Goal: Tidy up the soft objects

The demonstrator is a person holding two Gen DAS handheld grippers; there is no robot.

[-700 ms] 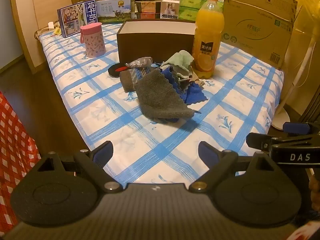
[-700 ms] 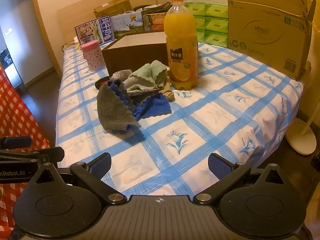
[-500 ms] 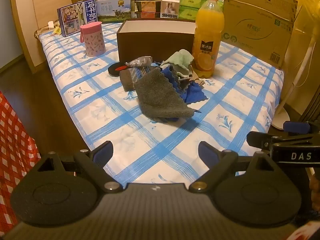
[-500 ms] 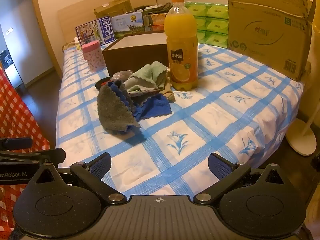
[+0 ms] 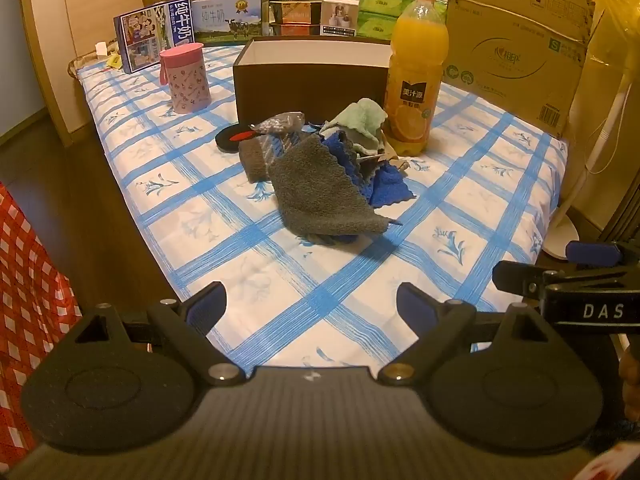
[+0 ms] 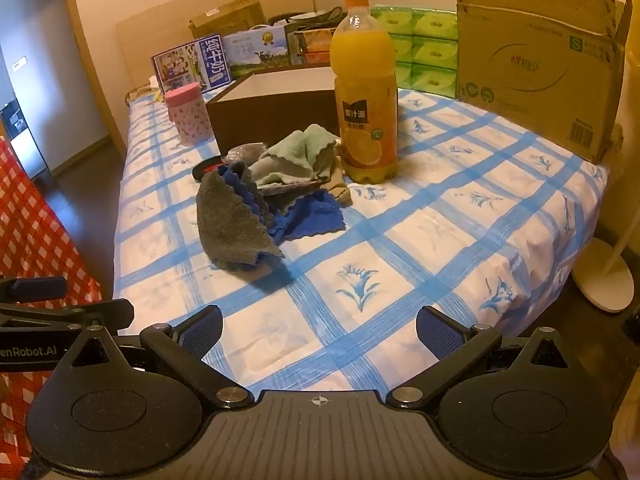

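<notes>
On the table [image 5: 224, 264] in front of you, the pile of cloths [image 5: 324, 172] lay near the middle, directly before the open box [image 5: 312, 88]. The juice bottle [image 5: 416, 76] stood upright just right of the pile, at the box's right corner. The lidded cup [image 5: 185, 78] stood left of the box, apart from it. The large cardboard carton [image 5: 516, 48] stood behind the bottle, to its right.
</notes>
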